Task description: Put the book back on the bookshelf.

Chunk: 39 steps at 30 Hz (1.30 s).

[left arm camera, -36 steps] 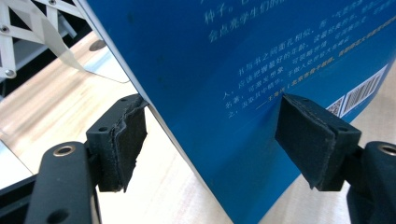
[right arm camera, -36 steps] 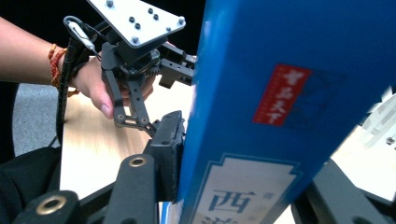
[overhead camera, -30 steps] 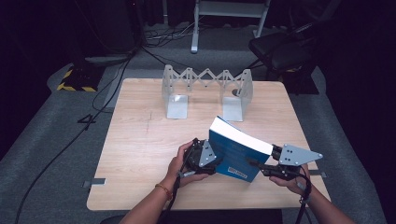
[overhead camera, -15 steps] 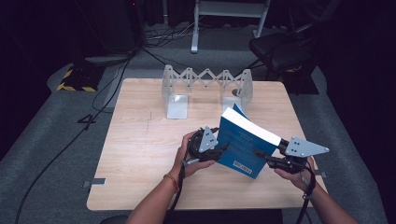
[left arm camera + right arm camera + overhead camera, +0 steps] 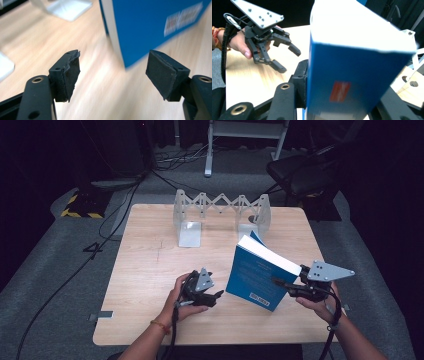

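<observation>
A thick blue book [image 5: 257,272] with white page edges stands tilted on the wooden table [image 5: 145,265], its lower corner near the front edge. My right gripper [image 5: 281,284] is shut on its right side; in the right gripper view the blue book [image 5: 352,75] sits between the jaws. My left gripper [image 5: 216,296] is open just left of the book, apart from it. The left gripper view has both pads [image 5: 72,72] spread wide, with the blue cover [image 5: 150,25] ahead. The left gripper [image 5: 284,58] appears open in the right gripper view too.
A grey metal expanding rack [image 5: 220,212] with upright end plates stands at the table's back centre. A dark chair [image 5: 305,172] and cables [image 5: 120,215] lie on the floor beyond. Bare wood spreads over the table's left half.
The left gripper let go of the book and drew back left. The right gripper tipped the book more upright and carried it slightly right.
</observation>
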Each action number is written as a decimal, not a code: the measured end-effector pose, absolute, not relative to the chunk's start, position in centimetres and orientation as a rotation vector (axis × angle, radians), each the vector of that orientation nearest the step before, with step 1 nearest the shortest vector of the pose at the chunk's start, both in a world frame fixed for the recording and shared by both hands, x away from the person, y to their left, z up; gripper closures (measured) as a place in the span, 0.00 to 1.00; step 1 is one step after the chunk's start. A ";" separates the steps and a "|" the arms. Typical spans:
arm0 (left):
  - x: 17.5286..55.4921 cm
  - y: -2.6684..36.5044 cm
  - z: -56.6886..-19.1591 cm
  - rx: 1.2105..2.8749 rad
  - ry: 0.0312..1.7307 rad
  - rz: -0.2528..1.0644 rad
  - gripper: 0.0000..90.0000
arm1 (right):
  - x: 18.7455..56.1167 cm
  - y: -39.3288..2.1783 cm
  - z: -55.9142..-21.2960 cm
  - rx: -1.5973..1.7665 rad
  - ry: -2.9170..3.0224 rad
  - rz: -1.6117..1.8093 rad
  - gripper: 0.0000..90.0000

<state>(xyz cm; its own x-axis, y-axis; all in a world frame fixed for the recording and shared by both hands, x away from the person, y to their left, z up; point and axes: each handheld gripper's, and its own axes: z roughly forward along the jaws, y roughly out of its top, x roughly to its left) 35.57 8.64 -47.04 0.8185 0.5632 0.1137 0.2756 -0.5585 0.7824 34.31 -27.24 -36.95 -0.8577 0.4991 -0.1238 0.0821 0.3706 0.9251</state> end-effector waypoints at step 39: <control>35.1 14.8 -50.4 2.253 0.831 0.315 0.19 | 37.6 -25.0 -31.6 0.629 2.583 1.230 0.64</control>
<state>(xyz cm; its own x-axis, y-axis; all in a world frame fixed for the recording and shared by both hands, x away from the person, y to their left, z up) 35.08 14.81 -50.41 0.7644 0.6446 -0.0142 0.4734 -0.5462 0.6911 37.58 -24.98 -31.57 -0.8865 0.4627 -0.0076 0.2858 0.5603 0.7774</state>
